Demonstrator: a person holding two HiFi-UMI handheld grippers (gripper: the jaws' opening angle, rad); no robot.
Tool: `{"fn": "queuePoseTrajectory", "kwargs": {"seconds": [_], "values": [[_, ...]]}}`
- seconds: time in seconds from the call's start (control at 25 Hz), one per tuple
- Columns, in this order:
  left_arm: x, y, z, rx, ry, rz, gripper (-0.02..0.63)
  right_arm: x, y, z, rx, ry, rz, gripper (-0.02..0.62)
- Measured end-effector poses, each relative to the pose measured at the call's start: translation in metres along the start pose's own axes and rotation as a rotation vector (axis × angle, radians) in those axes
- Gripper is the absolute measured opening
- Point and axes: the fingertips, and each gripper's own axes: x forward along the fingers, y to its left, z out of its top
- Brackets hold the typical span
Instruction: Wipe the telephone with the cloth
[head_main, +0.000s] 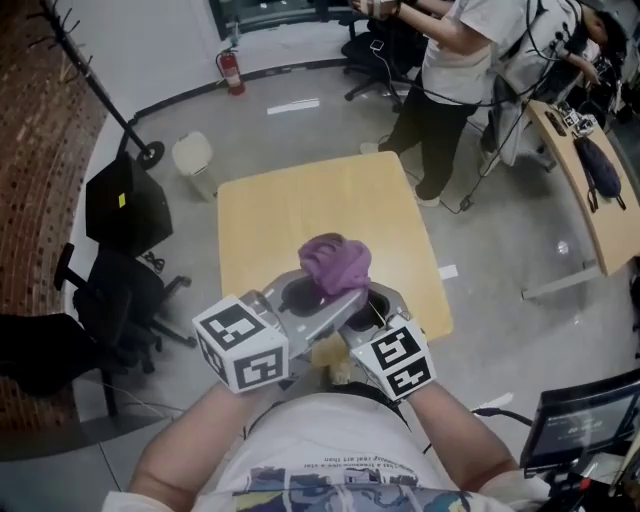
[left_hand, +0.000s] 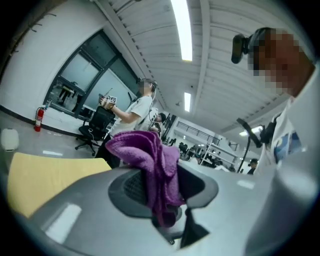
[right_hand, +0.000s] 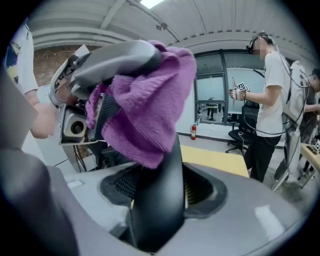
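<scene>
handset (right_hand: 156, 200) upright, cloth (right_hand: 150, 105) atop

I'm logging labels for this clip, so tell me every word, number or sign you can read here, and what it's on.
Nothing can be read.
Shirt print: too small to read.
Monitor screen: blurred.
Marker cubes: square patterns, no letters.

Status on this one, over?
Left gripper shut on cloth. Right gripper shut on handset, cloth over its top end. Both above table, nothing in the way.
</scene>
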Motion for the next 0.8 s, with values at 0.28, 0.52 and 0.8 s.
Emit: {"fn": "queuePoseTrajectory", "kwargs": {"seconds": [0.28, 0.52, 0.8], "values": [[0.021, -0.01, -0.012, 0.06, 0.067, -0.036, 0.149, -0.012, 0.002, 0.004, -0.005, -0.001, -0.013, 0.245], [0.007, 0.016, -0.006, 0.072, 0.044, 0.031, 0.149, -0.02, 0.005, 0.0, -0.008, -0.001, -0.005, 0.245], [-0.022, 0.056, 0.011, 0.069, -0.013, 0.147, 0.149, -0.025, 0.013, 0.001, -0.01, 0.0, 0.018, 0.245]]}}
